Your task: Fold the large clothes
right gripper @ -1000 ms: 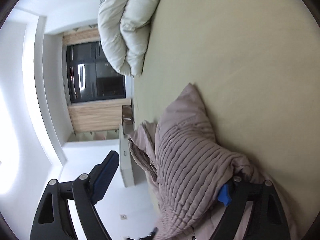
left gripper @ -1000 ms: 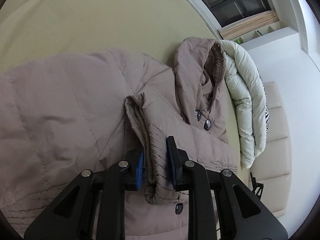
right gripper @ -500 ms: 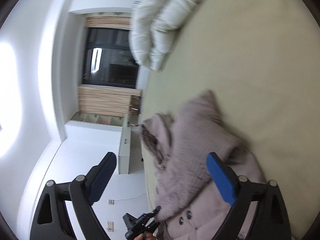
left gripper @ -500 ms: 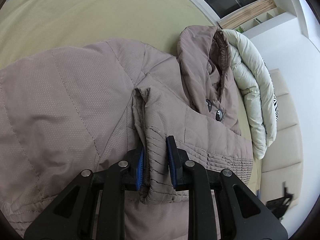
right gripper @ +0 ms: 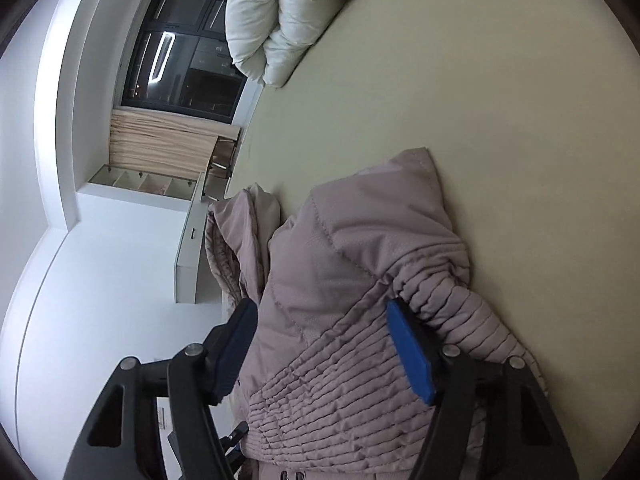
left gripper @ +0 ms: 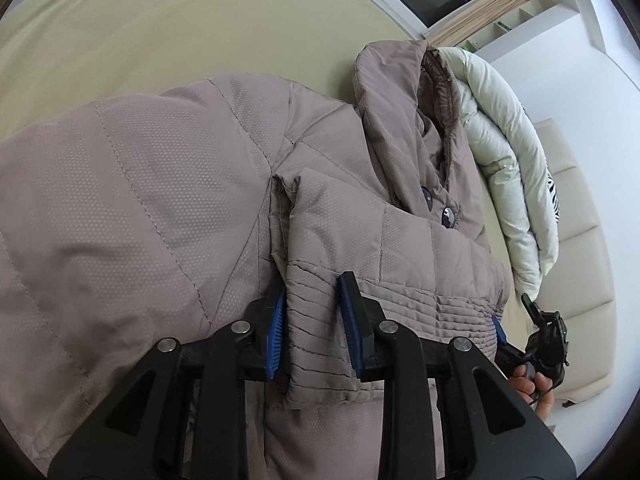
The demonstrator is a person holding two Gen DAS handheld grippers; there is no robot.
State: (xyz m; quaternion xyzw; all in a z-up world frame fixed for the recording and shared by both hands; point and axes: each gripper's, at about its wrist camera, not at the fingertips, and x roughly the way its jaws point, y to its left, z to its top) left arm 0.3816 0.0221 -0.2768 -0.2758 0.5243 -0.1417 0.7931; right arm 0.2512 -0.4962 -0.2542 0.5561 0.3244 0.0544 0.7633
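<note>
Presently we list, left to right: padded taupe jacket [left gripper: 168, 208] spread on the pale green bed [left gripper: 200, 28], hood [left gripper: 400, 112] toward the white duvet [left gripper: 504, 152]. Our left gripper [left gripper: 312, 320] has its jaws just easing wider, folded sleeve cuff [left gripper: 320, 344] between the blue pads. Our right gripper [right gripper: 320, 344] has been closing, jaws astride the other ribbed cuff [right gripper: 340, 392], pads apparently not yet pressing.
</note>
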